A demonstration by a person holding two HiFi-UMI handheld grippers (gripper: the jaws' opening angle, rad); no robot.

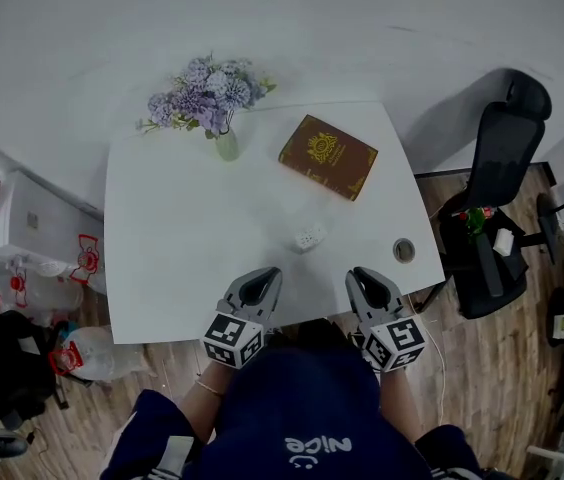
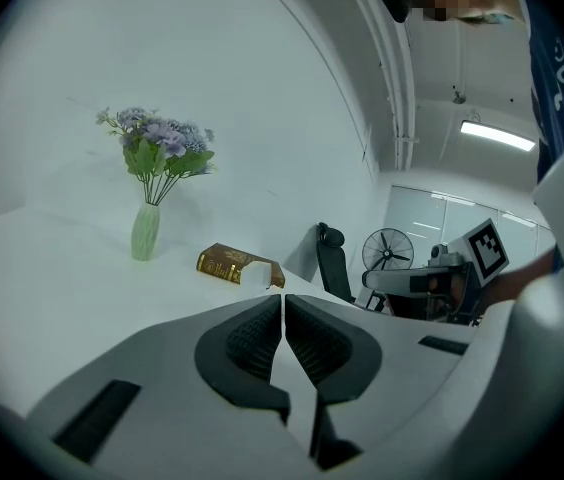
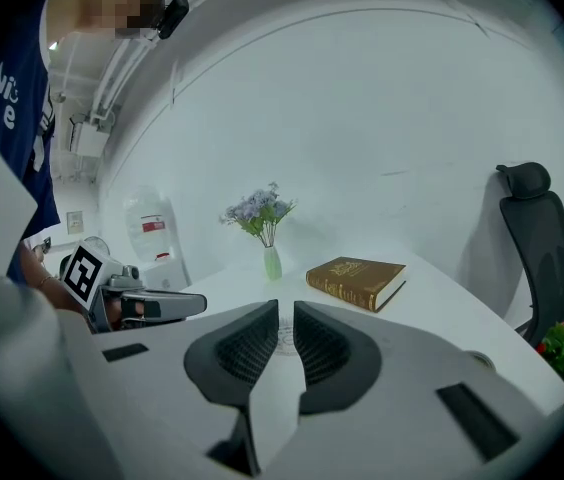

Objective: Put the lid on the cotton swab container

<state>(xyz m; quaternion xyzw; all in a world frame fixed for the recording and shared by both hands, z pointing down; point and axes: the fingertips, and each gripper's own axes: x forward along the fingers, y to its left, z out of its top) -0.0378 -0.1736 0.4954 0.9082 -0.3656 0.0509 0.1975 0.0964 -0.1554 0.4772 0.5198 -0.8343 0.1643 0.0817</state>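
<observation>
The small white cotton swab container (image 1: 309, 238) stands on the white table (image 1: 172, 248), a little beyond and between my two grippers. It peeks out in front of the book in the left gripper view (image 2: 260, 271). In the right gripper view the container (image 3: 284, 340) shows just past the jaw tips. A small round grey disc (image 1: 404, 251) lies near the table's right edge. My left gripper (image 1: 262, 278) (image 2: 283, 298) and right gripper (image 1: 364, 276) (image 3: 286, 308) hover over the near table edge, both shut with nothing in them.
A vase of purple flowers (image 1: 226, 144) and a brown book (image 1: 328, 155) stand at the far side of the table. A black office chair (image 1: 497, 168) is on the right. White boxes and bags (image 1: 22, 228) sit on the floor to the left.
</observation>
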